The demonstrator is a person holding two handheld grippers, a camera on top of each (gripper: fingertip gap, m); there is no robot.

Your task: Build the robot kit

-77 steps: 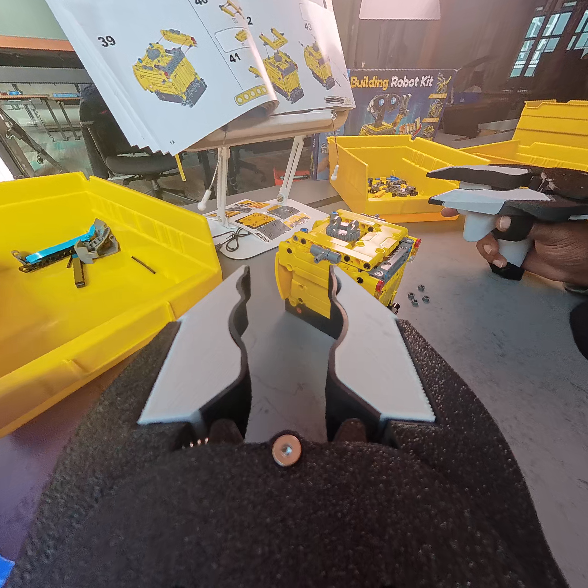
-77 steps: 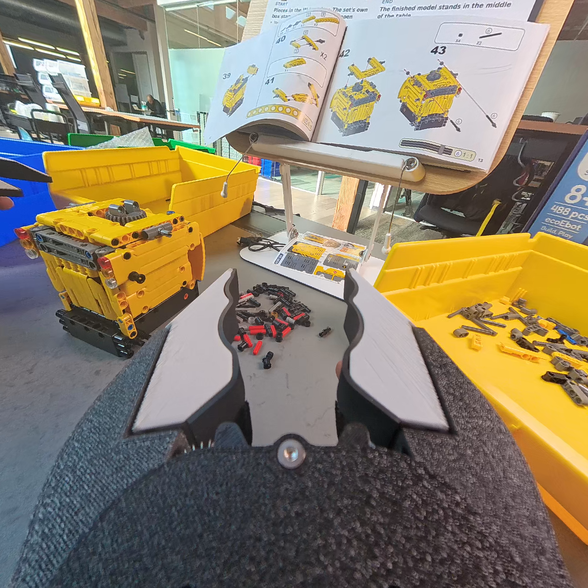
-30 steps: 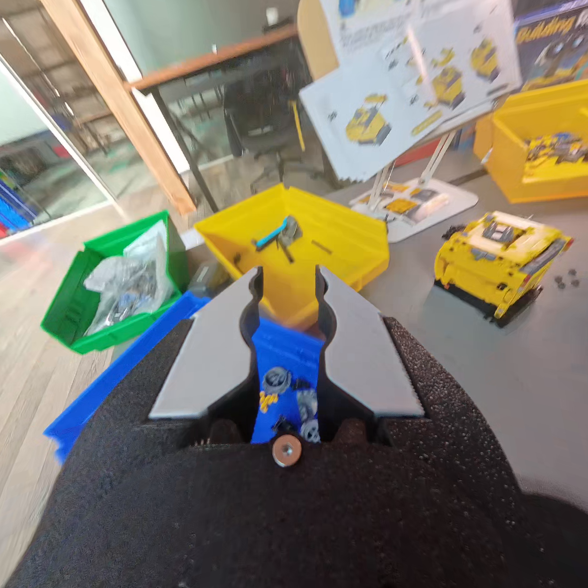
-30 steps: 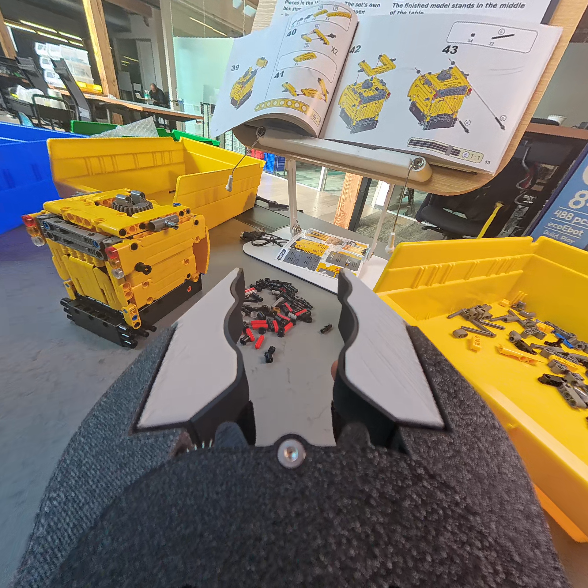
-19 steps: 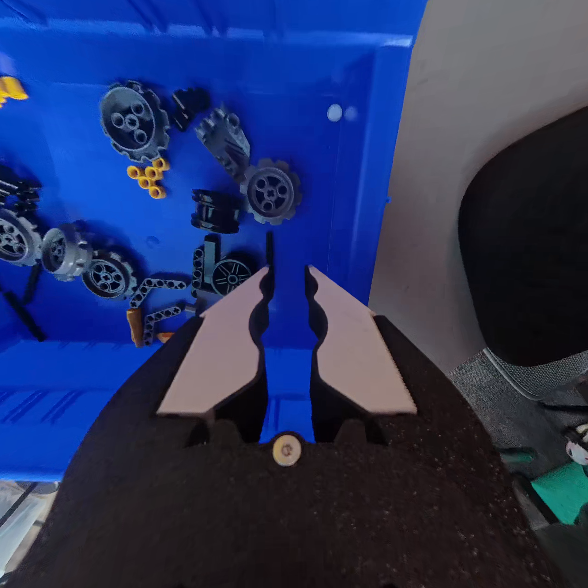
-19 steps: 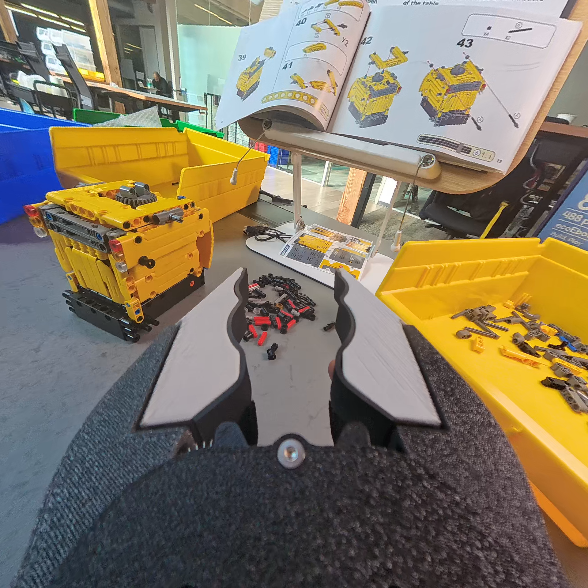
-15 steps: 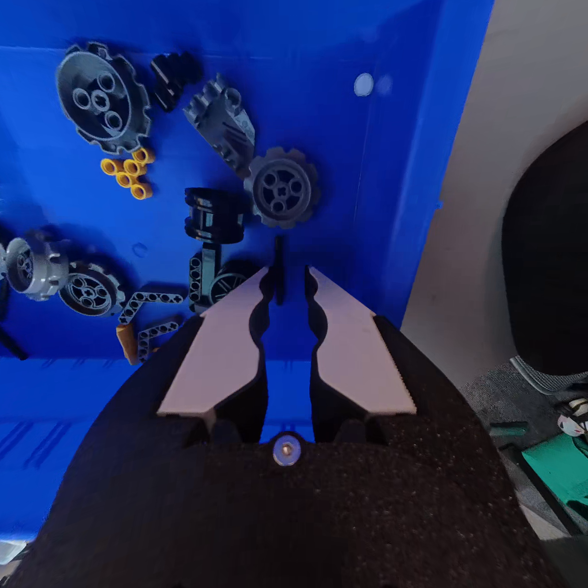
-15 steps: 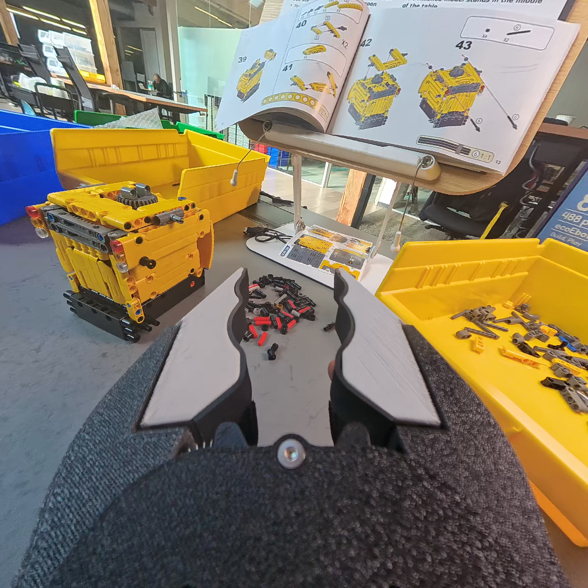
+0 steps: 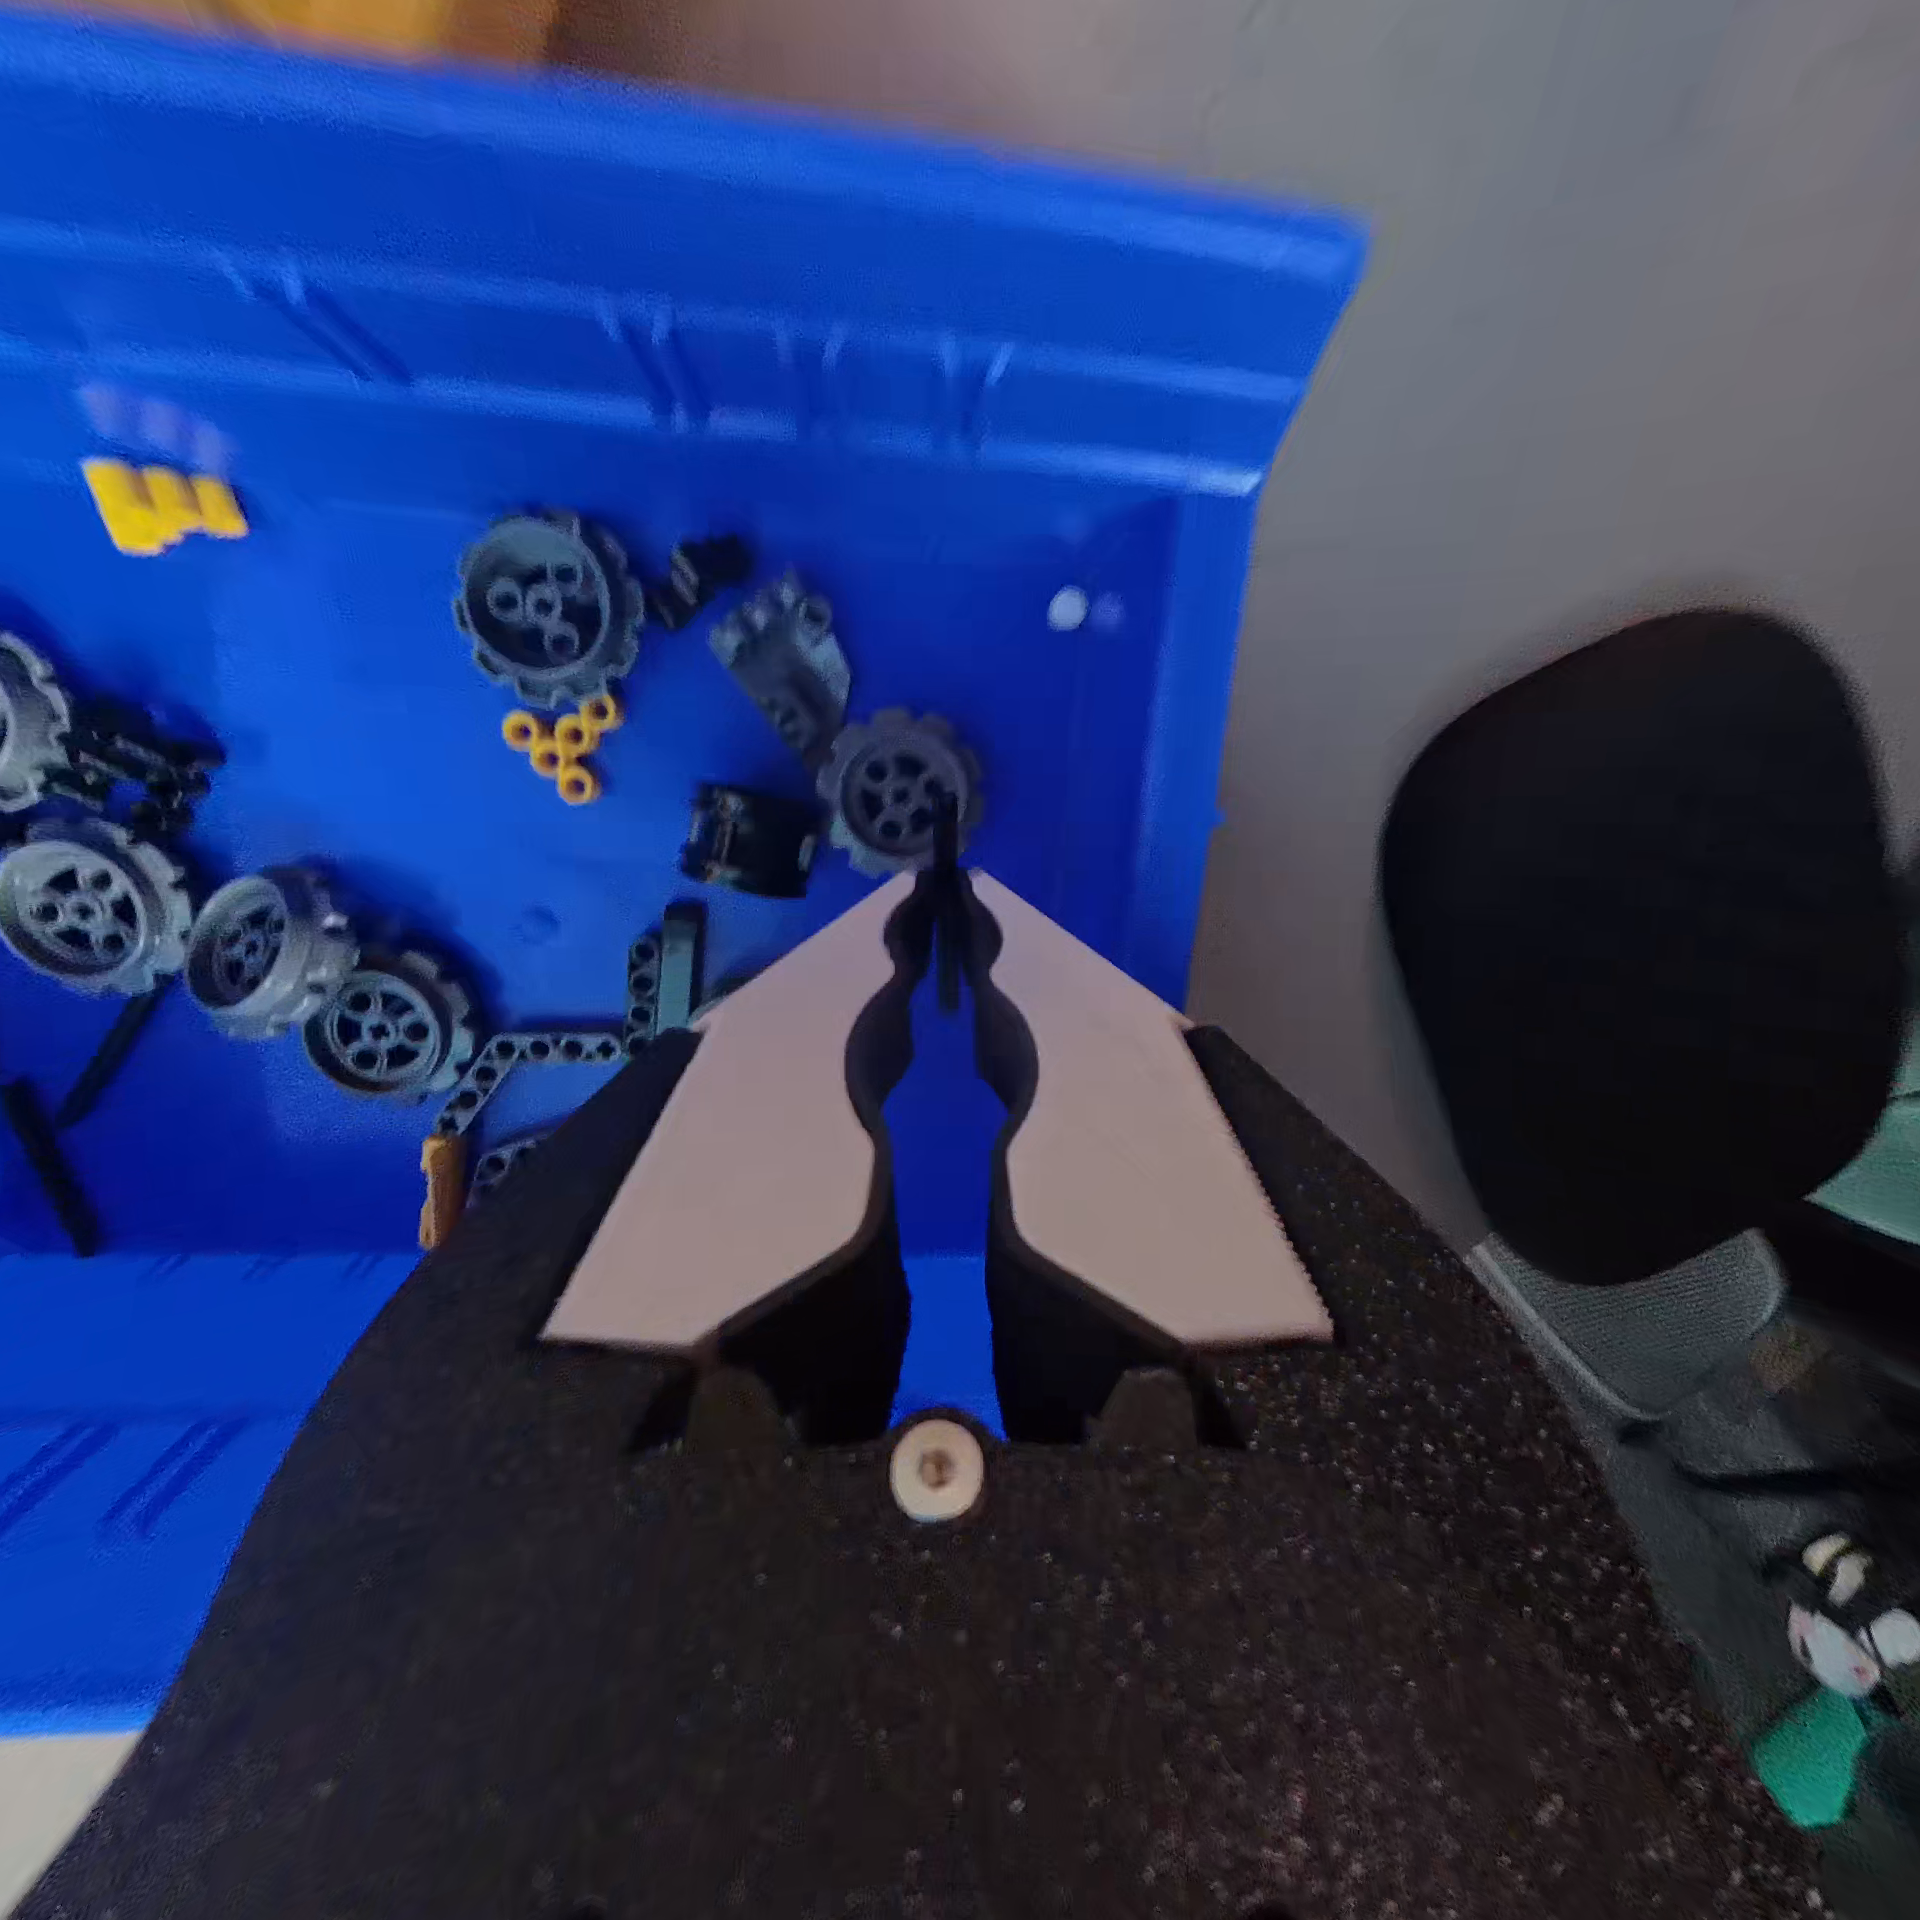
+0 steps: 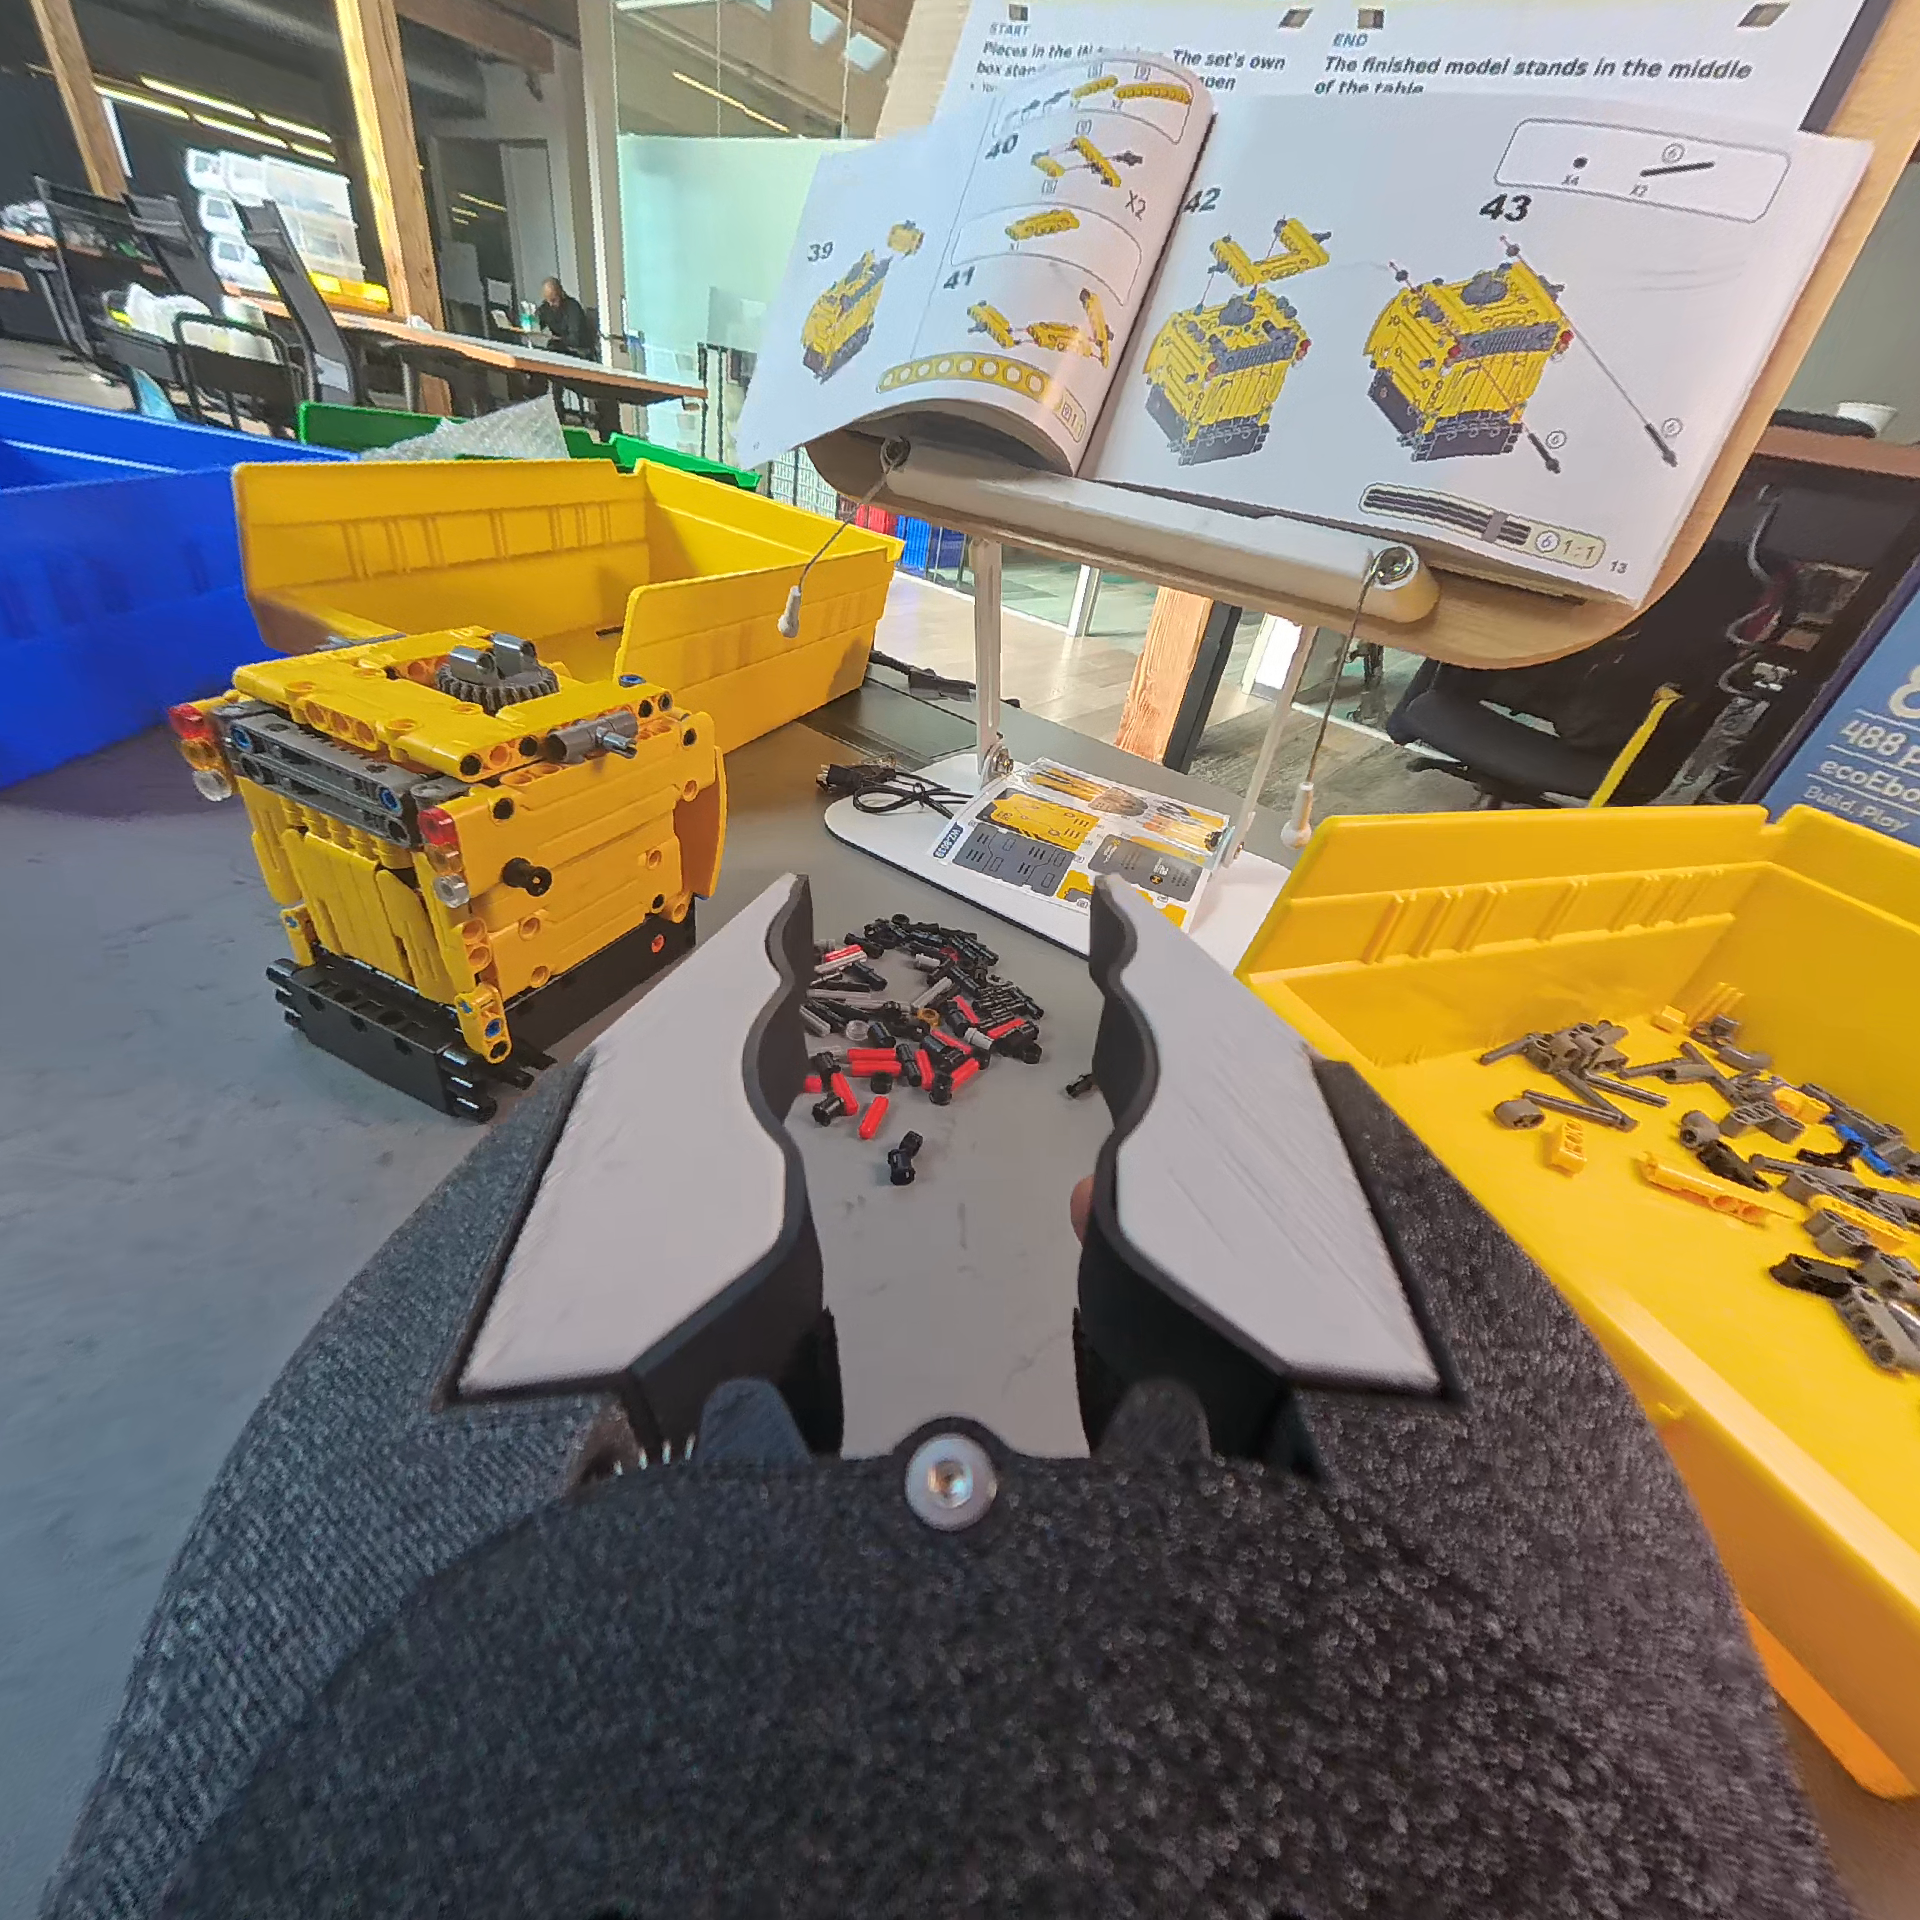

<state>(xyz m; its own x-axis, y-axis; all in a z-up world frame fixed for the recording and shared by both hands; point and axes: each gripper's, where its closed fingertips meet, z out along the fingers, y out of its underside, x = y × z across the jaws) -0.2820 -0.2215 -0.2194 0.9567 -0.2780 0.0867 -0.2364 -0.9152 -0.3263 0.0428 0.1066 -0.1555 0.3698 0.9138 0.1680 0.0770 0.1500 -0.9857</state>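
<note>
The left tool (image 9: 943,883) has its fingers drawn together at the tips, clamped on a thin black axle (image 9: 945,914) that stands upright at the centre of the left wrist view; the lower end of the axle is lost in the dark gap between the fingers. Behind it lies a blue bin (image 9: 727,343), its left side cut off by the frame and its far wall blurred. On the bin floor, just above the tips, sits a grey gear wheel (image 9: 899,795), with a black hub (image 9: 748,842) to its left and more grey wheels (image 9: 78,914) at middle left. The right tool (image 10: 945,914) has its fingers apart and holds nothing, poised over the grey bench (image 10: 145,1039). Between its tips, at centre frame, lies a heap of small black and red pins (image 10: 914,1018). A yellow brick model (image 10: 468,831) stands at middle left, a yellow bin (image 10: 1558,1039) of grey parts is cut off at the right, and an open instruction booklet (image 10: 1299,291) rests on a stand at the top.
</note>
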